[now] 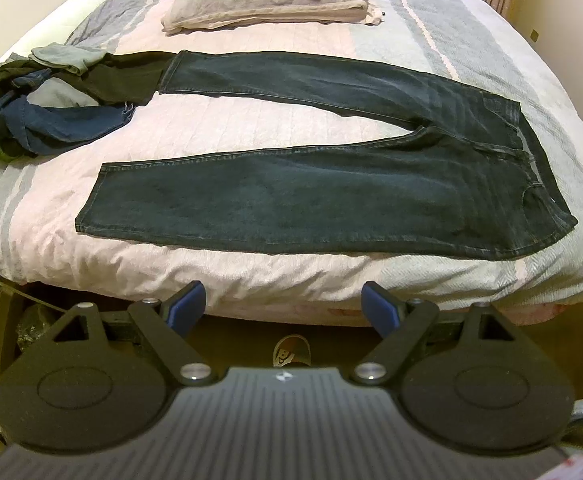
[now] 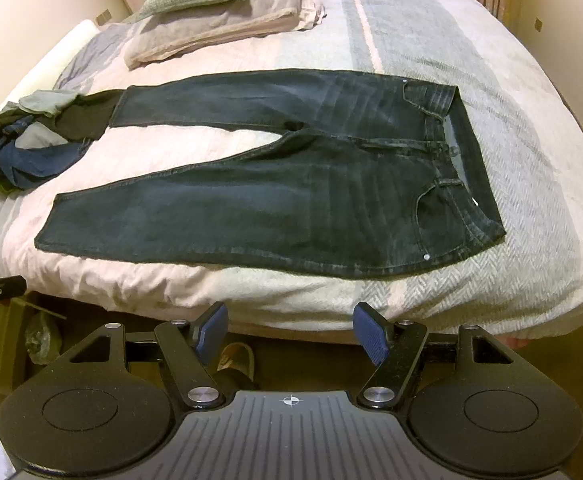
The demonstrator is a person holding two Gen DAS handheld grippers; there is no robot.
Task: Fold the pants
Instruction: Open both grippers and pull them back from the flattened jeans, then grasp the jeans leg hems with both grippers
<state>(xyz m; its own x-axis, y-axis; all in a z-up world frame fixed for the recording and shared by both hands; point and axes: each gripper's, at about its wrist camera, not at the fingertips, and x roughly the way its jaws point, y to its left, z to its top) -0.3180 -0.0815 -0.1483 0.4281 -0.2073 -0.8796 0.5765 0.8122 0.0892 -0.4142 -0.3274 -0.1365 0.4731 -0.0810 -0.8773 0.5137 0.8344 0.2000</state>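
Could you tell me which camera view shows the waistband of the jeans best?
The right wrist view: the waistband sits near centre, with button and pocket rivets visible. In the left wrist view it lies far right, stretched and foreshortened.

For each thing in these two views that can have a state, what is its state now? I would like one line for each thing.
jeans: spread flat on the bed, legs apart, not folded
left gripper: open, empty, before the bed edge
right gripper: open, empty, before the bed edge
pile of clothes: crumpled, beside the far leg's hem
pillows: stacked at the head of the bed
bedspread: laid out, wrinkled at the near edge
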